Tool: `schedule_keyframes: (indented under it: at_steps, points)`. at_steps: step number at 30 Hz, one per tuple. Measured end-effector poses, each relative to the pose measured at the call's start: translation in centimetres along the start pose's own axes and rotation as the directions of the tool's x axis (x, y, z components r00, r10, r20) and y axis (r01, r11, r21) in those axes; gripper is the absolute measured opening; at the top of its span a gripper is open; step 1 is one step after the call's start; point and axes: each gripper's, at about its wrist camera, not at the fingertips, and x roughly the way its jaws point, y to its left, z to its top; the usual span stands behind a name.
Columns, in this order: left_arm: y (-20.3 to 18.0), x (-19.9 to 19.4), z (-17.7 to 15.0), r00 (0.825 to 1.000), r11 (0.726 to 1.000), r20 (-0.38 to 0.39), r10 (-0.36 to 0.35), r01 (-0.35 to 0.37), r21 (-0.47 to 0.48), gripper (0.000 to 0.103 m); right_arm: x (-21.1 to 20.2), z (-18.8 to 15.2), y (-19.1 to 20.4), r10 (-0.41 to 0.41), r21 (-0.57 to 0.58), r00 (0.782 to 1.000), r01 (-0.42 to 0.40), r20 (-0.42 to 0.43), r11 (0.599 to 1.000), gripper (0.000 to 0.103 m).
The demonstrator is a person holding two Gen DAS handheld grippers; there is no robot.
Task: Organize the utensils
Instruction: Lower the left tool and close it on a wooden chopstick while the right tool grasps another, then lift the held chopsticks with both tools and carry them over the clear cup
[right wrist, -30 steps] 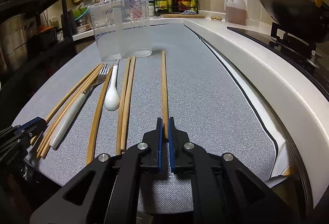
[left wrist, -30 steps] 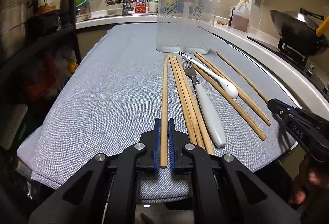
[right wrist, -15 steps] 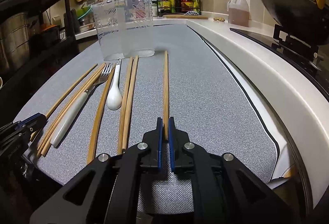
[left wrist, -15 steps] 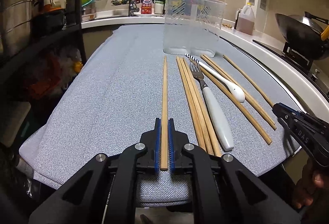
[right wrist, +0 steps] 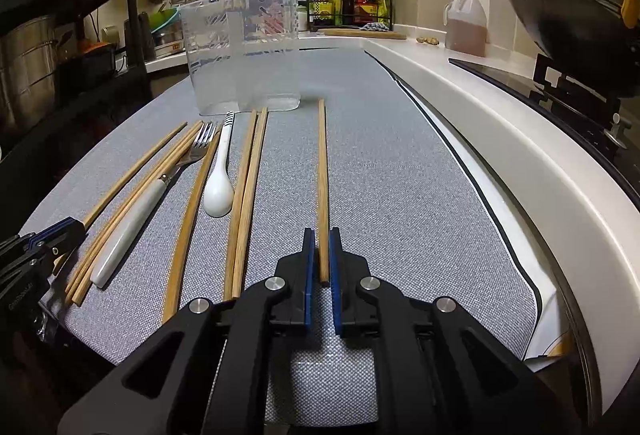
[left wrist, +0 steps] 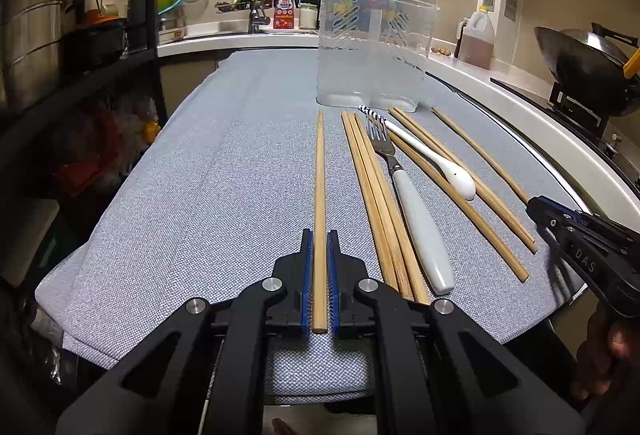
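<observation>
Left tongs clamp one chopstick; right tongs clamp another — both sticks lie on the table, pointing ahead to the clear bin. Fork, spoon lie between the tongs.

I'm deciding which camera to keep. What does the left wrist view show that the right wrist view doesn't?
Only the left wrist view: the left hand-held gripper shut on the leftmost chopstick, and the red soap bottle by the faucet.

Only the right wrist view: the right hand-held gripper shut on the rightmost chopstick, and the cutting board.

Both: the clear utensil holder, fork, white spoon, oil jug and wok.
</observation>
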Motion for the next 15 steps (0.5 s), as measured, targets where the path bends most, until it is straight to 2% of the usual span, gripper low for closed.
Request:
schedule_keyframes:
  at_steps: [11, 15]
  points:
    - [-0.1, 0.0, 0.2, 1.000, 1.000, -0.012, -0.011, 0.011, 0.013, 0.007, -0.5, 0.1, 0.2, 0.000, -0.001, 1.000, 0.000, 0.009, 1.000, 0.005]
    - [-0.3, -1.4, 0.9, 0.999, 1.000, 0.042, -0.012, 0.011, 0.023, 0.007, -2.1, 1.0, 0.4, 0.007, -0.009, 0.999, -0.006, 0.049, 1.000, 0.005]
